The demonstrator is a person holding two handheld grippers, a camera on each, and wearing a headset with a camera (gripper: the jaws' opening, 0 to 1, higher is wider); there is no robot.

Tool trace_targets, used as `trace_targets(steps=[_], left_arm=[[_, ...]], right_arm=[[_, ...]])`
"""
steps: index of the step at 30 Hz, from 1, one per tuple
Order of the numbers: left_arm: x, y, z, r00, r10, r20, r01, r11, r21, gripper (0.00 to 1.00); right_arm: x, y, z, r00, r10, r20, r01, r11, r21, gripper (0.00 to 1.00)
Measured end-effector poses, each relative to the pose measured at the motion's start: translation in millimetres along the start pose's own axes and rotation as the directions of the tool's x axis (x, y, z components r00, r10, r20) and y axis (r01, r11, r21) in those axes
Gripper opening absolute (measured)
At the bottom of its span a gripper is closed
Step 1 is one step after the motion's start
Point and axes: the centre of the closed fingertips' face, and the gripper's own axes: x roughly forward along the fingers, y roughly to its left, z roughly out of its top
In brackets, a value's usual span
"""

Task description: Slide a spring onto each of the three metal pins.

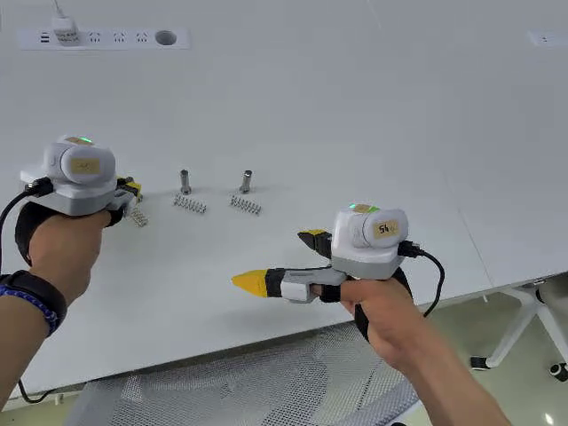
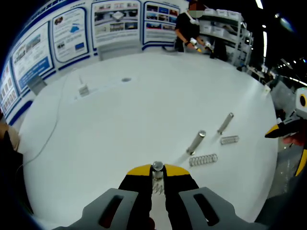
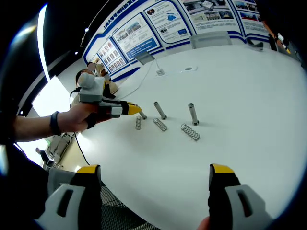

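1. The third short grey metal pin (image 2: pixel 157 166) stood at the lower centre of the left gripper view, between the yellow tips of the left gripper (image 2: pixel 157 172). Its jaws were drawn in close on the pin and appeared to grip it. A small coiled steel spring (image 2: pixel 158 187) lay just behind the pin, in the gap between the jaws, not yet on it.
2. At the middle left of the head view, the middle metal pin (image 1: pixel 185 180) and the right-hand metal pin (image 1: pixel 246 180) stood upright. The middle spring (image 1: pixel 189 204) and the right-hand spring (image 1: pixel 246 205) lay loose just below them. All three pins looked bare.
3. Everything rested on the white counter (image 1: pixel 373 115).
4. Likely trouble: the slim pin could tip or slip if the grip were off-centre. A light spring could roll or flick away when pinched, and it would jam if it met the pin head at a slant.
5. The left hand (image 1: pixel 58 253) sat at the lower left, wrapped under its gripper, with the jaws pointing right. The right gripper (image 1: pixel 280 259), at lower centre, pointed left with its jaws spread wide and empty, well apart from the pins. The right hand (image 1: pixel 382 306) was beneath it.
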Motion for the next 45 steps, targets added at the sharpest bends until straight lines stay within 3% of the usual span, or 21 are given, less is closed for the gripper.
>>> trace_targets(steps=[26, 45], left_arm=[[-0.1, -2.4, -2.9, 0.9999, -0.002, -0.013, 0.002, 1.000, -0.013, 0.09], [-8.3, 0.5, -7.1, 0.9997, 0.007, -0.022, -0.008, 0.999, -0.049, 0.17]], right_arm=[[-1.1, -0.3, 1.8, 1.0000, 0.001, -0.001, -0.001, 1.000, -0.005, 0.94], [-0.5, 0.8, 5.8, 0.9999, 0.008, 0.007, -0.008, 1.000, -0.010, 0.94]])
